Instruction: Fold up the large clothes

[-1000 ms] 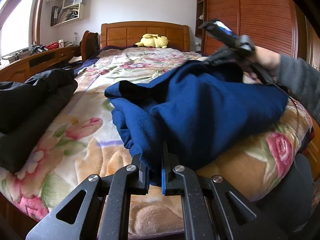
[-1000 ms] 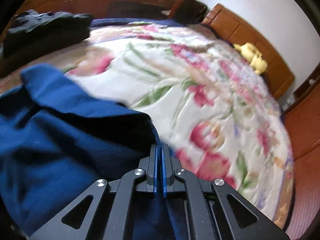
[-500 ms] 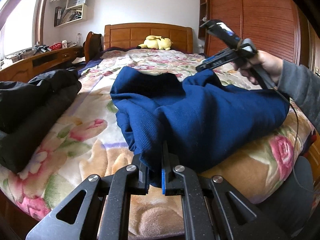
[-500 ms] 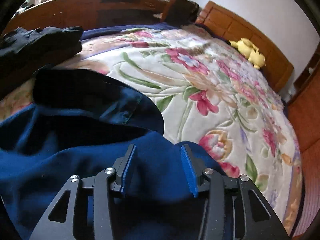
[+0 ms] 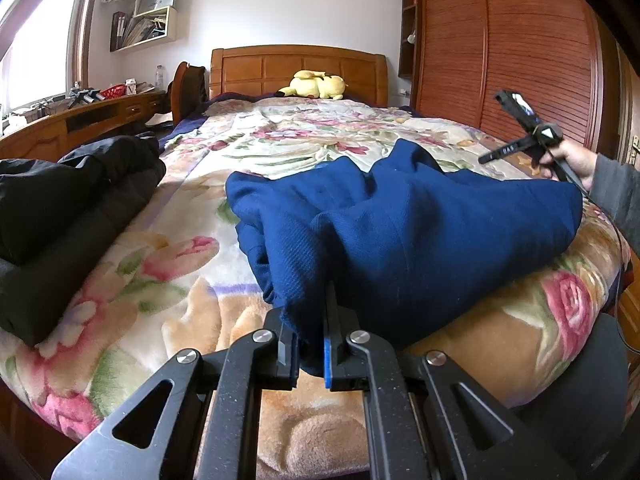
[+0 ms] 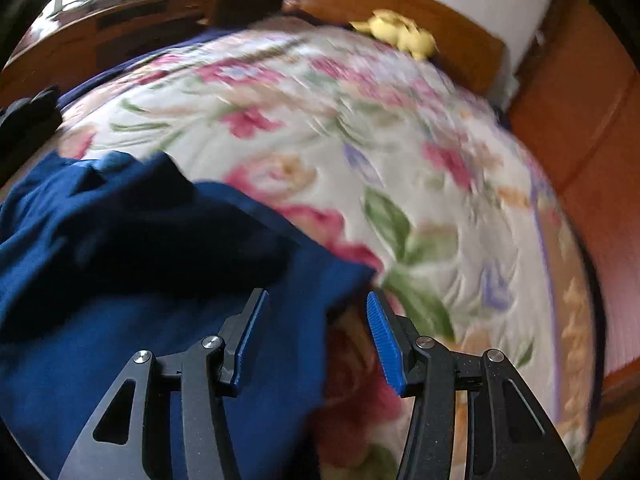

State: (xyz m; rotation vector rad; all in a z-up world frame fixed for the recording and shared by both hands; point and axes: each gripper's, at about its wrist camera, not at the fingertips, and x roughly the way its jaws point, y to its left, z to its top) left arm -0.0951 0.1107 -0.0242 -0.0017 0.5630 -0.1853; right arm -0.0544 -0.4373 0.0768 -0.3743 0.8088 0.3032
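Note:
A large blue garment [image 5: 420, 240] lies bunched on the floral blanket [image 5: 120, 280] near the foot of the bed. My left gripper [image 5: 310, 340] is shut on its near edge, cloth pinched between the pads. In the left wrist view my right gripper [image 5: 516, 144], held by a hand [image 5: 568, 160], hovers beyond the garment's far right corner. From its own blurred view the right gripper [image 6: 316, 296] has its jaws opening. The blue garment [image 6: 120, 280] lies under its left finger and ends between the two fingers, and neither pad touches it.
A black garment [image 5: 60, 220] lies piled at the bed's left edge. A yellow plush toy [image 5: 316, 84] rests by the wooden headboard [image 5: 296, 64]. A wooden desk [image 5: 80, 120] runs along the left and a wardrobe [image 5: 500, 60] stands at the right.
My right gripper has let go of the blue garment's edge, parted its jaws and swung off to the right. The freed cloth has settled on the bed. My left gripper has kept still.

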